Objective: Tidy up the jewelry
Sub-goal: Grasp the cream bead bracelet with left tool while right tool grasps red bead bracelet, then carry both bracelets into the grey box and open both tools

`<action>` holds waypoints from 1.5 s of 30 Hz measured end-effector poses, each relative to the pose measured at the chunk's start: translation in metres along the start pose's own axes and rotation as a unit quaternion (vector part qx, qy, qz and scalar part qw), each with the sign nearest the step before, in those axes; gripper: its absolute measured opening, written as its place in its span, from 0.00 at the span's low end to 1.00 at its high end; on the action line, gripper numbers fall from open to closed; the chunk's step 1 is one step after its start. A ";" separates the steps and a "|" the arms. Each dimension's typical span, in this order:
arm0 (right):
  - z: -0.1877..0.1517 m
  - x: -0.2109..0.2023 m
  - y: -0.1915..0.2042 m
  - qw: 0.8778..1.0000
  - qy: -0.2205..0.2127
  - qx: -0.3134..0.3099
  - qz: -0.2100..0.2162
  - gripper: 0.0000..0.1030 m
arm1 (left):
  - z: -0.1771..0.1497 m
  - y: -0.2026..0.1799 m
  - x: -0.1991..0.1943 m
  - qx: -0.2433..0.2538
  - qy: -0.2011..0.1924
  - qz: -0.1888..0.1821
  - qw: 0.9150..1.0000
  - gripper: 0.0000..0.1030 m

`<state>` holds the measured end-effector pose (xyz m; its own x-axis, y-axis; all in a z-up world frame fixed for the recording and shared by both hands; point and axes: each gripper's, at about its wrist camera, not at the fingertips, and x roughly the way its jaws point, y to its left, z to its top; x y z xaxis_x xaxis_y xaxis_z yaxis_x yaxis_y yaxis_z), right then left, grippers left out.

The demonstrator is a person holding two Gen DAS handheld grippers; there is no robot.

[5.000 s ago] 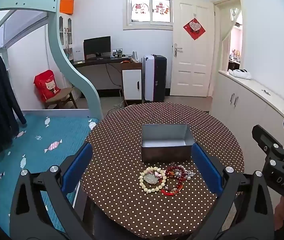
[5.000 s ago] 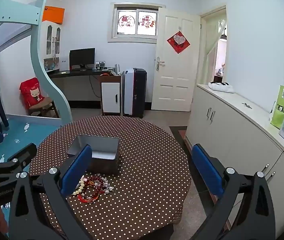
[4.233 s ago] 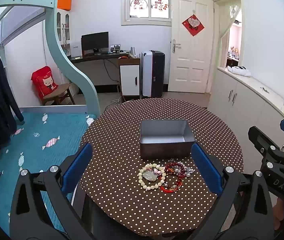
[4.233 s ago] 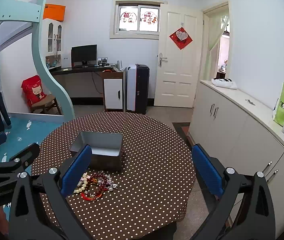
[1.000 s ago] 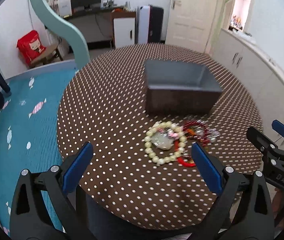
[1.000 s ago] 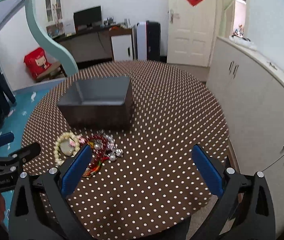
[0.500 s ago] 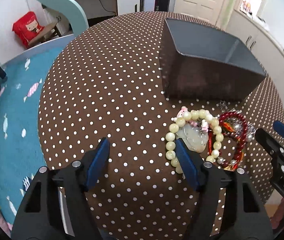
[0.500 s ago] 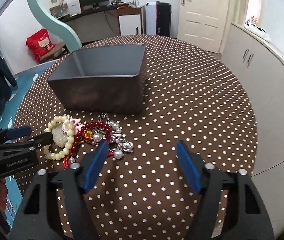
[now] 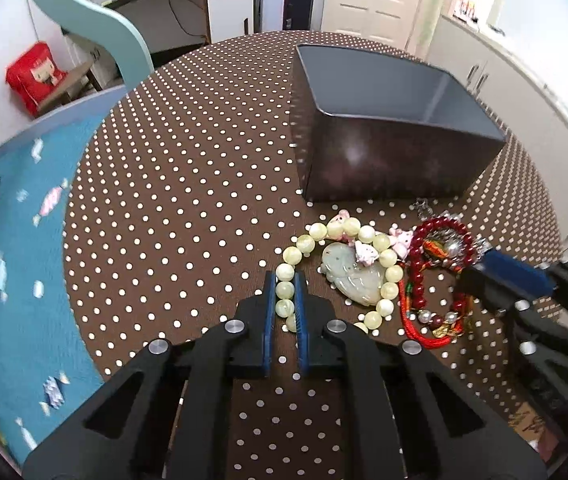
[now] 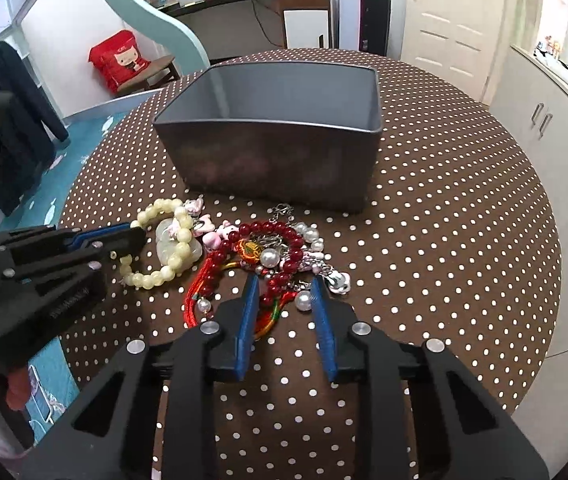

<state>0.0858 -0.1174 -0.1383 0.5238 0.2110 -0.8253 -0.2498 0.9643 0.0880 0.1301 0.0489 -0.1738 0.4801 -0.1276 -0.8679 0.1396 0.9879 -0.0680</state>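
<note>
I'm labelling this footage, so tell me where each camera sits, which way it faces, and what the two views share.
Left wrist: on the left gripper, looking forward and down at the cream bead bracelet its blue fingers pinch; the right gripper shows at right.
Right wrist: on the right gripper, facing the red bead bracelet between its open fingers; the left gripper enters at left.
Shared: both bracelets, the grey metal box and the brown polka-dot round table.

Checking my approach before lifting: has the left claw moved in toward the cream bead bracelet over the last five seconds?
Yes. The left claw has dropped toward the table, short of the grey tin, and now pinches the cream bead bracelet.
</note>
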 end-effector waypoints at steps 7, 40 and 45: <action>0.008 0.007 -0.001 1.000 -0.005 -0.007 -0.011 0.07 | 0.004 0.019 -0.009 -0.038 -0.011 -0.047 0.998 0.08; 0.051 -0.078 -0.007 0.991 -0.133 -0.008 0.022 0.07 | 0.043 0.012 -0.112 -0.017 -0.135 -0.105 0.985 0.08; 0.073 -0.087 -0.011 0.986 -0.166 -0.016 0.014 0.07 | 0.071 0.001 -0.129 -0.007 -0.165 -0.116 0.979 0.08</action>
<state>0.1027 -0.1346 -0.0265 0.7529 0.2825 -0.5944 -0.2900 0.9532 0.0856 0.1300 0.0598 -0.0273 0.6903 -0.3686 -0.6226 0.2680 0.9296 -0.2531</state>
